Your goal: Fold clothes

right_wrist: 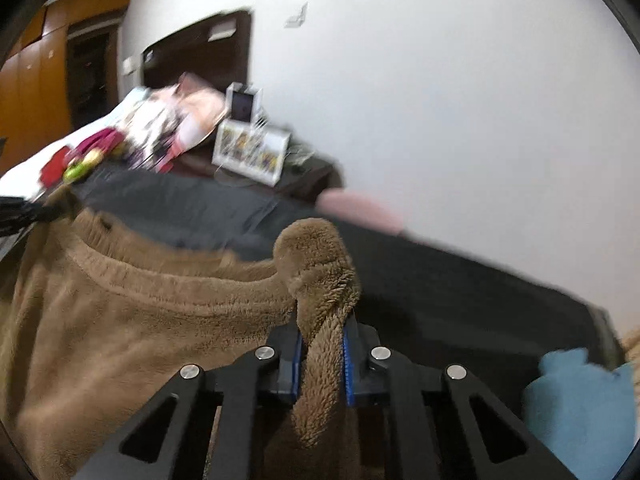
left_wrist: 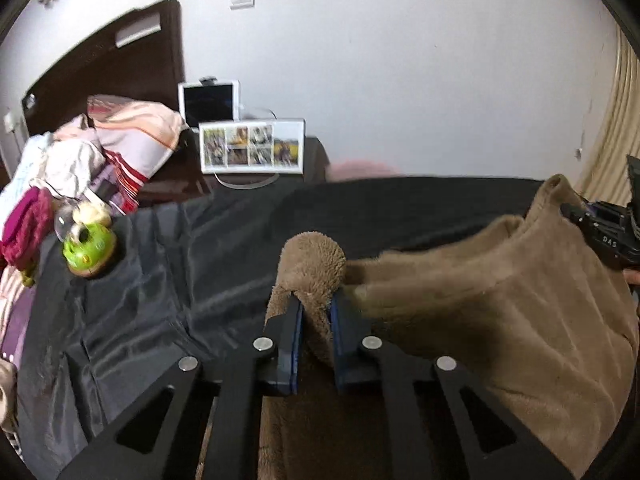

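Dark sheeting (left_wrist: pixel 168 280) covers the bed below a white wall. Over it hangs a brown fleece garment (left_wrist: pixel 500 300), stretched between both tools: the left tool (left_wrist: pixel 316 312) pinches one bunched corner, the right tool (right_wrist: pixel 322 328) clamps the opposite corner. A green toy (left_wrist: pixel 89 250) sits nearby.

A bunched corner of a brown fleece garment (right_wrist: pixel 132 312) is pinched tight between the blue pads (right_wrist: pixel 349 364) of the right gripper (right_wrist: pixel 322 344). The ribbed hem is stretched off to the left over a dark sheet (right_wrist: pixel 460 280). Something light blue (right_wrist: pixel 580 408) is seen lower right, and a photo frame (right_wrist: pixel 252 152) further back.
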{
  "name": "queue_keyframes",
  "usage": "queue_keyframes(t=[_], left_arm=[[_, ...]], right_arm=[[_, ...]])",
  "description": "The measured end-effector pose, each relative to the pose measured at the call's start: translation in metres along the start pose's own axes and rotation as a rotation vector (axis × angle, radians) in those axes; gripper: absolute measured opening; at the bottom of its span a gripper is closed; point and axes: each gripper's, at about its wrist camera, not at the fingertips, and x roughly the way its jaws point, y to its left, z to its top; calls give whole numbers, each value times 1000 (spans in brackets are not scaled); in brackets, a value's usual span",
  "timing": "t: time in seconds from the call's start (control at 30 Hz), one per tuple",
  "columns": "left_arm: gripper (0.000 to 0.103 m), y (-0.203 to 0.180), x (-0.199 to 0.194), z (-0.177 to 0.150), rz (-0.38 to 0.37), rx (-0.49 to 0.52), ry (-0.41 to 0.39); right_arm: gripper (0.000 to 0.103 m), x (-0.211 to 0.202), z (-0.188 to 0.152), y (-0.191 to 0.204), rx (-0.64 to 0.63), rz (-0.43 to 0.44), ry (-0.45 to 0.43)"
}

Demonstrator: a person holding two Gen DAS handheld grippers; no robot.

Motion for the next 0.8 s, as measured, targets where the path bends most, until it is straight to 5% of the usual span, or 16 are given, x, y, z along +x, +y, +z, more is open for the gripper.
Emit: queue_keyframes(t=[0.2, 0.4, 0.47, 0.5, 0.53, 0.57, 0.7, 0.8], left_arm=[[13, -3, 21, 2, 104, 5, 44], [16, -15, 39, -10, 187, 88, 97], [18, -16, 41, -11, 202, 104, 107], [19, -16, 42, -11, 203, 107, 113], [20, -14, 41, -11, 202, 104, 112], [21, -13, 38, -11, 194, 98, 110], [63, 0, 16, -13, 235, 57, 95], [70, 11, -12, -22, 244, 32, 71]], right_arm=[[15, 25, 2, 9, -30, -67, 70], [16, 47, -10, 10, -49, -34, 152], [25, 43, -9, 7, -26, -5, 153], [38, 40, -9, 4, -10, 7, 153], [63, 34, -10, 0, 10, 18, 153], [73, 24, -13, -3, 26, 29, 137], [78, -26, -30, -17, 79, 83, 77], [78, -62, -51, -26, 106, 135, 48]])
